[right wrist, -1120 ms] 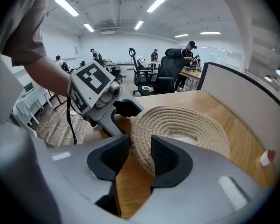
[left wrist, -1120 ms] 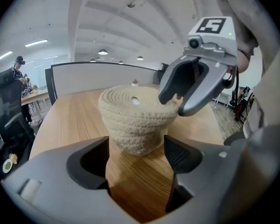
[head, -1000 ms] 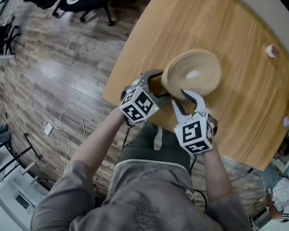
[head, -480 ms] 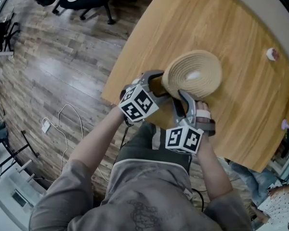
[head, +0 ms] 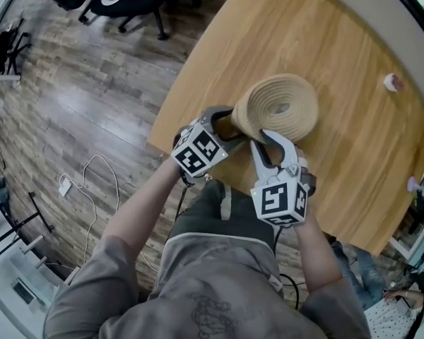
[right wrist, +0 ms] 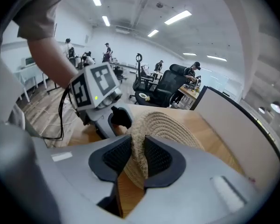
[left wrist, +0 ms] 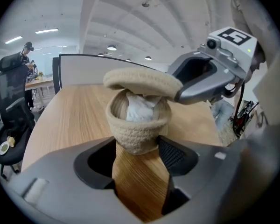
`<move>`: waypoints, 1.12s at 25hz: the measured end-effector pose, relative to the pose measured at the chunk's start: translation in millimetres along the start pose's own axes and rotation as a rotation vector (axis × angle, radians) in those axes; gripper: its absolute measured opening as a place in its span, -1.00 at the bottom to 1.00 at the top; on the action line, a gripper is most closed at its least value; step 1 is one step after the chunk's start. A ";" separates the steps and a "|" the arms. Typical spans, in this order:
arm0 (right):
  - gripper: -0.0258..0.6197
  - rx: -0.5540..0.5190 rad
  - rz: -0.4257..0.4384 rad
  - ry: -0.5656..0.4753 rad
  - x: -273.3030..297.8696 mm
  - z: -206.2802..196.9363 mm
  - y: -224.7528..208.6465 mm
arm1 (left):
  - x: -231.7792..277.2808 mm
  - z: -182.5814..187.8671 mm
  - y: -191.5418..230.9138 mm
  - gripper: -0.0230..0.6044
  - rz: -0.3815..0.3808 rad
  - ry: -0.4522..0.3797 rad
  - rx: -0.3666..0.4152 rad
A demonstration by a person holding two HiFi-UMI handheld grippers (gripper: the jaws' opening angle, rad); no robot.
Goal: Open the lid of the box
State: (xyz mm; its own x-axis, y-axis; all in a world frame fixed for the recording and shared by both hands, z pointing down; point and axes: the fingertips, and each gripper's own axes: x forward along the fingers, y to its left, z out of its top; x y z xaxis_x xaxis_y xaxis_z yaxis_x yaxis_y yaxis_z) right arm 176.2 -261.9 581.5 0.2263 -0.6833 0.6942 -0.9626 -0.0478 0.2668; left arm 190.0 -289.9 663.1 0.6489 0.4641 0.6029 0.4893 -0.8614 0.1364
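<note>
Box point(left wrist: 137, 125): middle of frame, near the desk point(head: 353, 154) edge.
Lid point(head: 283, 108): tilted above the box; your right hand-held gripper point(right wrist: 139, 157) is closing, pinching its rim.
Left hand-held gripper point(left wrist: 139, 153): your jaws are closing against the box sides.

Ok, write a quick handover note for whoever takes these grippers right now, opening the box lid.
Left hand-held gripper: jaws closing on the woven box, pads at its sides, steadying it on the table.
Right hand-held gripper: jaws closing on the lid, pads pressing its near rim.
Done: lid tilted up at the near side; white contents show underneath.
Left: lift the lid clear. Whether its far edge rests on the box is unclear.
</note>
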 end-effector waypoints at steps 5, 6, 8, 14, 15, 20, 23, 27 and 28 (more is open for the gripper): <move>-0.65 0.098 -0.027 -0.109 -28.1 21.9 -31.5 | -0.3 -5.1 3.5 -0.10 0.029 0.050 -0.028; -0.66 0.112 -0.044 -0.128 -34.5 26.4 -38.9 | -3.0 -6.5 4.3 -0.14 0.040 0.059 -0.030; -0.68 0.148 -0.076 -0.158 -47.2 33.9 -54.1 | -12.8 -6.1 6.9 -0.25 0.066 0.066 -0.039; -0.68 0.351 -0.125 -0.244 -86.3 43.0 -102.8 | -50.9 16.8 14.5 -0.32 0.150 0.034 -0.007; -0.68 0.382 -0.131 -0.263 -93.3 44.4 -109.9 | -59.0 23.5 16.4 -0.32 0.166 0.024 -0.009; -0.68 0.462 -0.179 -0.340 -131.4 58.5 -136.8 | -105.2 63.3 29.1 -0.32 0.271 -0.062 -0.043; -0.68 0.489 -0.206 -0.392 -157.8 72.8 -149.2 | -134.4 92.2 31.3 -0.32 0.321 -0.124 -0.042; -0.68 0.501 -0.240 -0.464 -194.3 93.0 -162.6 | -172.6 138.3 28.8 -0.32 0.378 -0.215 -0.006; -0.68 0.503 -0.248 -0.485 -202.8 99.1 -165.9 | -182.8 150.1 27.9 -0.32 0.393 -0.241 0.001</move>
State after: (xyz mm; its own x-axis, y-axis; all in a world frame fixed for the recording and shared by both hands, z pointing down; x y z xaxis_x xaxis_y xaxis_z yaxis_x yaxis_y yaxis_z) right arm 275.1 -187.6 330.3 0.4669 -0.8486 0.2486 -0.8702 -0.4910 -0.0419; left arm 172.4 -367.7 438.8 0.9024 0.1371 0.4084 0.1794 -0.9815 -0.0671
